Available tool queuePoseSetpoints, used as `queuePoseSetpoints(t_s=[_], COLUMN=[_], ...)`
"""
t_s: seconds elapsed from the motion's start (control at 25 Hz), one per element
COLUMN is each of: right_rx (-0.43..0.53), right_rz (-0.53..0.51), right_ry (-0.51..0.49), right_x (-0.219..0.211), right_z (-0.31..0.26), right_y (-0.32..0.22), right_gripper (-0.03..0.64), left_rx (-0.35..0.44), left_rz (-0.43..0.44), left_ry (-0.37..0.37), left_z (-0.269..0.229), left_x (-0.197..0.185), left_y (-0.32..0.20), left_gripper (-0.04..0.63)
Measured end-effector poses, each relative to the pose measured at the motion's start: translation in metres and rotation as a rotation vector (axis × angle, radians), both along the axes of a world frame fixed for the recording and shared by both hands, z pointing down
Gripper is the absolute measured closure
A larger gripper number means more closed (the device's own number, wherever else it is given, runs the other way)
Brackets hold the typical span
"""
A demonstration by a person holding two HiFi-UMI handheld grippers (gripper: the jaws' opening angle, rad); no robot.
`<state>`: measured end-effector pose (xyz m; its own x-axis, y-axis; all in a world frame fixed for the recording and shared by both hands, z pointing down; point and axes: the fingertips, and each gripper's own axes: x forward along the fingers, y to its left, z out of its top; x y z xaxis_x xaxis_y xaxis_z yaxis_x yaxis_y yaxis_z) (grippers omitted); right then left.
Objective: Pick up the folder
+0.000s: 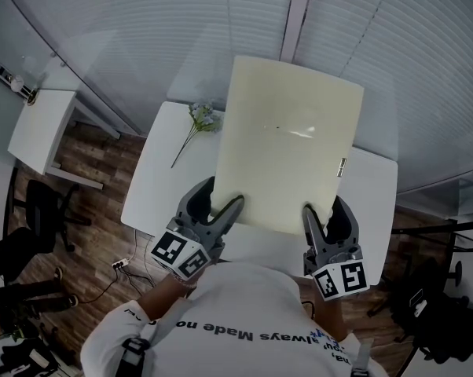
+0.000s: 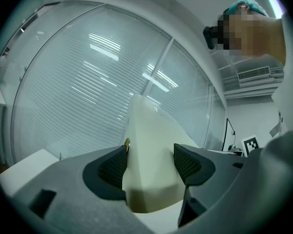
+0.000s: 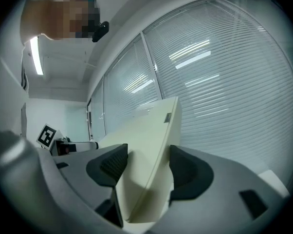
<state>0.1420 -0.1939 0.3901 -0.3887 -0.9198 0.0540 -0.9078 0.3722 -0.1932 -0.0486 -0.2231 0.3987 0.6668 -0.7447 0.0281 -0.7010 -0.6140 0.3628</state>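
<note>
A cream-coloured folder (image 1: pixel 287 144) is held up off the white table (image 1: pixel 154 171), tilted away from me toward the blinds. My left gripper (image 1: pixel 221 206) is shut on its near left corner, and my right gripper (image 1: pixel 321 214) is shut on its near right corner. In the left gripper view the folder (image 2: pixel 151 155) rises between the two dark pads (image 2: pixel 112 167). The right gripper view has the folder's edge (image 3: pixel 154 150) clamped between the pads (image 3: pixel 110 165). A small metal clip (image 1: pixel 342 166) sits on the folder's right edge.
A sprig of pale flowers (image 1: pixel 199 124) lies on the table's far left part. Window blinds (image 1: pixel 181 30) stand right behind the table. A small white side table (image 1: pixel 40 128) and a black chair (image 1: pixel 40 206) stand on the wood floor at the left. Dark equipment (image 1: pixel 437 305) sits at the lower right.
</note>
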Motion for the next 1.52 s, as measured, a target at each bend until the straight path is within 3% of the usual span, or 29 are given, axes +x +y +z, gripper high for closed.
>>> queuePoseSetpoints(t_s=[0.6, 1.52], right_rx=[0.100, 0.115], right_rz=[0.011, 0.018], right_ry=[0.014, 0.013], right_x=[-0.002, 0.000], right_z=[-0.044, -0.050], right_y=[0.016, 0.021], right_gripper=[0.345, 0.348], left_rx=[0.111, 0.112], left_rz=[-0.008, -0.004], left_ry=[0.012, 0.021], left_z=[-0.046, -0.050], left_x=[-0.003, 0.000], left_y=[0.013, 0.017], left_gripper=[0.299, 0.299])
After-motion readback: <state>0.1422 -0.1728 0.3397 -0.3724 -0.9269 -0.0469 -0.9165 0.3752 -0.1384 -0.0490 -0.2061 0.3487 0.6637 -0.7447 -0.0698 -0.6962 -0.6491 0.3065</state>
